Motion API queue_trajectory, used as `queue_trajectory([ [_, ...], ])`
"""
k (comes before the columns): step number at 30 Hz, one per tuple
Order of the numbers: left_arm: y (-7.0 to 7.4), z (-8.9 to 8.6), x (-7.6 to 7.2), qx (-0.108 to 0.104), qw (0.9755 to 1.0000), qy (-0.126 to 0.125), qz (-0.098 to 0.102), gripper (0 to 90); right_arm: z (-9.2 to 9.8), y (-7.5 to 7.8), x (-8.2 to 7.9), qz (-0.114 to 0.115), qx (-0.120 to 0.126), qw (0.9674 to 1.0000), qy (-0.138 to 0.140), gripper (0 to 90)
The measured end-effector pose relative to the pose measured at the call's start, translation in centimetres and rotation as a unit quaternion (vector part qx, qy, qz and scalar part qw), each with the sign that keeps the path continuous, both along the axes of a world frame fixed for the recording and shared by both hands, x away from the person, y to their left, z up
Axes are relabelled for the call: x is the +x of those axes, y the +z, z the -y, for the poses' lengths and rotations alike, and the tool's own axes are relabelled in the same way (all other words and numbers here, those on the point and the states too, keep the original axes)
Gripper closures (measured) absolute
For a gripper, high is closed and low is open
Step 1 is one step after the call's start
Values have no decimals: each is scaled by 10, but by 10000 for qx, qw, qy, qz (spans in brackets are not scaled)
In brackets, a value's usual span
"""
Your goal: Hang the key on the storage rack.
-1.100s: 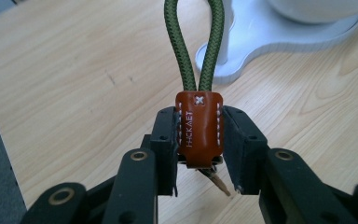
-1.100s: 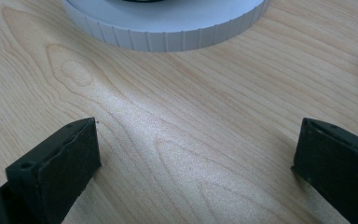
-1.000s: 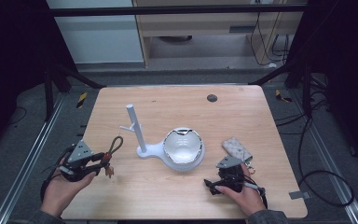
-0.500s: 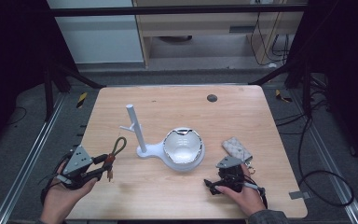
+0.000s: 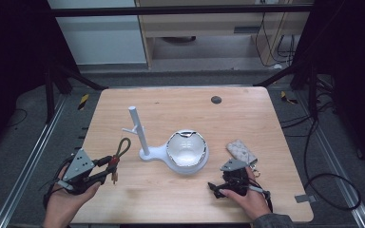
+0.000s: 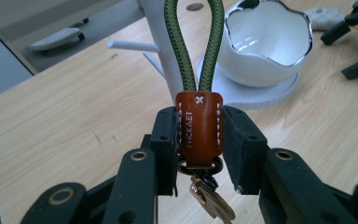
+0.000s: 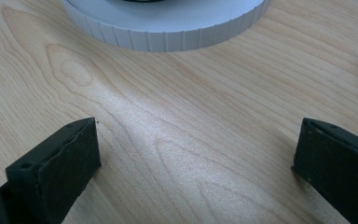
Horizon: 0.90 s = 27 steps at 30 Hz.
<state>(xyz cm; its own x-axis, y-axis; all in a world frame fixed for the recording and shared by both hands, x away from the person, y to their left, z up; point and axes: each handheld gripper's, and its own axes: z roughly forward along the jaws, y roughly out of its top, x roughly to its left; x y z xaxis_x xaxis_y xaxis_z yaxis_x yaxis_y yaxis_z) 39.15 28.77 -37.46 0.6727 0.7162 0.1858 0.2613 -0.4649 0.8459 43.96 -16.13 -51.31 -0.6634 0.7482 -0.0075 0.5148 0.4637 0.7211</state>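
A keychain with a green cord loop (image 6: pixel 193 42) and a brown leather tag (image 6: pixel 199 123) sits between the jaws of my left gripper (image 6: pixel 199 140), which is shut on the tag; keys hang below it. From above, the left gripper (image 5: pixel 105 167) is at the table's near left, with the cord loop (image 5: pixel 122 146) pointing toward the white stand (image 5: pixel 137 128). The stand has an upright post with side pegs and a shiny white bowl (image 5: pixel 186 148) on its base. My right gripper (image 5: pixel 216 190) rests open on the wood at the near right, with the stand's ribbed base (image 7: pixel 168 28) just ahead of it.
A patterned pouch (image 5: pixel 240 151) lies just beyond the right gripper, to the right of the bowl. A dark round hole (image 5: pixel 216 99) marks the far side of the wooden table (image 5: pixel 275 123). The table is ringed by a dark frame and floor cables.
My left gripper, with the keychain in it, has shifted slightly toward the table's near edge. The right gripper has stayed still.
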Motion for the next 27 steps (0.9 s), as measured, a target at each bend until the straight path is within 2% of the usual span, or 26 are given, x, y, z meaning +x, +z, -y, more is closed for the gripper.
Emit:
queue_trajectory([
  [2,1,2,-2,-108,9999,74,48,660,0,0,0,1,0,10000,0,3],
  [4,3,3,-1,-175,9996,98,195,660,0,0,0,1,0,10000,0,3],
  [10,5,9,-1,-382,9985,223,316,660,0,0,0,2,0,10000,1,3],
  [20,4,23,6,-516,9975,298,392,659,0,0,0,2,1,10000,1,3],
  [27,0,30,13,-596,9970,346,354,659,0,0,0,1,0,10000,-1,3],
])
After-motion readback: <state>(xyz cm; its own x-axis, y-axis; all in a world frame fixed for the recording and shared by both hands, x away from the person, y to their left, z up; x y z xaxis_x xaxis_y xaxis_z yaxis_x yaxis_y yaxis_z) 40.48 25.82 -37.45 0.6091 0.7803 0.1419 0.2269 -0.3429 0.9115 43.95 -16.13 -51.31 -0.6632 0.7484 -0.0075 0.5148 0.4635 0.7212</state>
